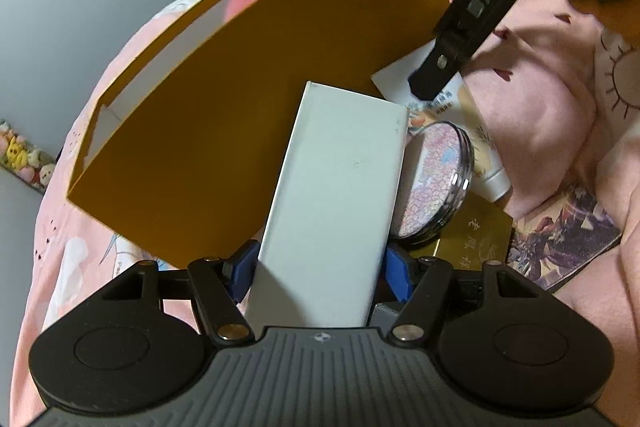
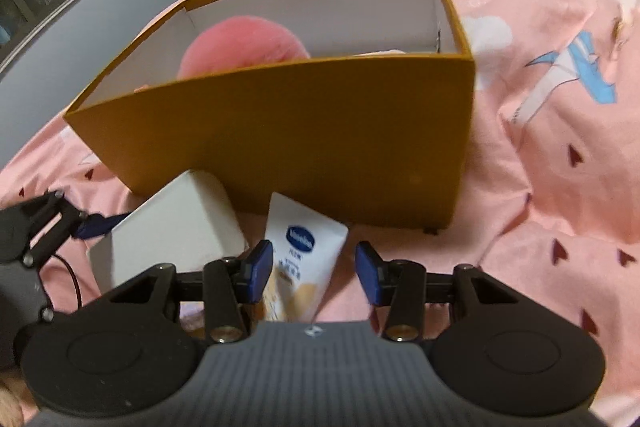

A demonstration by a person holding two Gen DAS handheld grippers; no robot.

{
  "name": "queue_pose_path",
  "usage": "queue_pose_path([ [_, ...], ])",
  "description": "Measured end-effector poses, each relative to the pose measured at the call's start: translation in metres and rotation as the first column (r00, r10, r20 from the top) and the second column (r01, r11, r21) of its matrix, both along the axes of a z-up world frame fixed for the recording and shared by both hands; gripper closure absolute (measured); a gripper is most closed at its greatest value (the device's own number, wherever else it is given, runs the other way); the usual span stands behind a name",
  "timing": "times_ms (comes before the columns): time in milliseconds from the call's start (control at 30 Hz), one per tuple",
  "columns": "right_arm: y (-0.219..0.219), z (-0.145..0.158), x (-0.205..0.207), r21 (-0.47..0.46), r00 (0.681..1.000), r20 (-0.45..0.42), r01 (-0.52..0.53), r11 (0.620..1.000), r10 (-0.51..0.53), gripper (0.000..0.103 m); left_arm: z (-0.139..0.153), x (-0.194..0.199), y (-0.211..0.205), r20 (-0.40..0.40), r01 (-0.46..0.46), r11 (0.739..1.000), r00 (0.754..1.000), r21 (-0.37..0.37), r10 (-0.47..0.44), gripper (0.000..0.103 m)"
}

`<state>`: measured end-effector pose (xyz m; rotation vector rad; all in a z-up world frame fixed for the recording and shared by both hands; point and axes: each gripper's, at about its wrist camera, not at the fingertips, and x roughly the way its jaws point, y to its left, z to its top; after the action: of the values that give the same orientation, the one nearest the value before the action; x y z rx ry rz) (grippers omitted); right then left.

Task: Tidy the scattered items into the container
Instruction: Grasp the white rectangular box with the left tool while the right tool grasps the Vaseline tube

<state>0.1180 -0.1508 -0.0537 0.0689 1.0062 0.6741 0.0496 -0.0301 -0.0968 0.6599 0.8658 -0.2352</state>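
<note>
Your left fingers (image 1: 316,267) straddled the white box (image 1: 332,203) without clamping it, your right fingers (image 2: 314,273) stood half-open and empty over the lotion tube (image 2: 302,247); closing and lifting into the orange box (image 2: 280,139) came next.

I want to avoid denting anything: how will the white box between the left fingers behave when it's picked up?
The white box looks like stiff cardboard with crisp edges, so it probably holds shape. Its smooth faces may slip between the blue fingers. Being long, it may tip if gripped near one end.
</note>
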Motion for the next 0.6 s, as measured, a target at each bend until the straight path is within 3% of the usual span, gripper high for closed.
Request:
queue_pose_path([
  [200,0.019,-0.014,0.012,0.009,0.999,-0.029,-0.034,0.999,0.035,0.053,0.019,-0.007,0.010,0.023,-0.045,0.994,0.999,-0.104,0.048,0.028],
  [300,0.022,-0.014,0.010,0.014,0.999,-0.023,-0.048,0.999,0.048,0.064,0.026,-0.008,0.013,0.022,-0.068,0.986,0.997,-0.153,0.072,0.029],
  [333,0.021,-0.013,0.009,0.020,0.998,-0.023,-0.054,0.998,0.054,0.079,0.030,-0.010,0.011,0.022,-0.073,0.983,0.997,-0.169,0.078,0.029],
  [400,0.021,-0.009,0.004,0.022,0.997,-0.012,-0.070,0.997,0.070,0.091,0.037,-0.012,0.014,0.023,-0.078,0.977,0.996,-0.199,0.085,0.029],
  [600,0.017,0.014,-0.016,-0.012,0.989,0.091,-0.119,0.993,0.120,0.093,0.055,-0.020,0.016,0.031,-0.097,0.957,0.993,-0.275,0.110,0.031],
])
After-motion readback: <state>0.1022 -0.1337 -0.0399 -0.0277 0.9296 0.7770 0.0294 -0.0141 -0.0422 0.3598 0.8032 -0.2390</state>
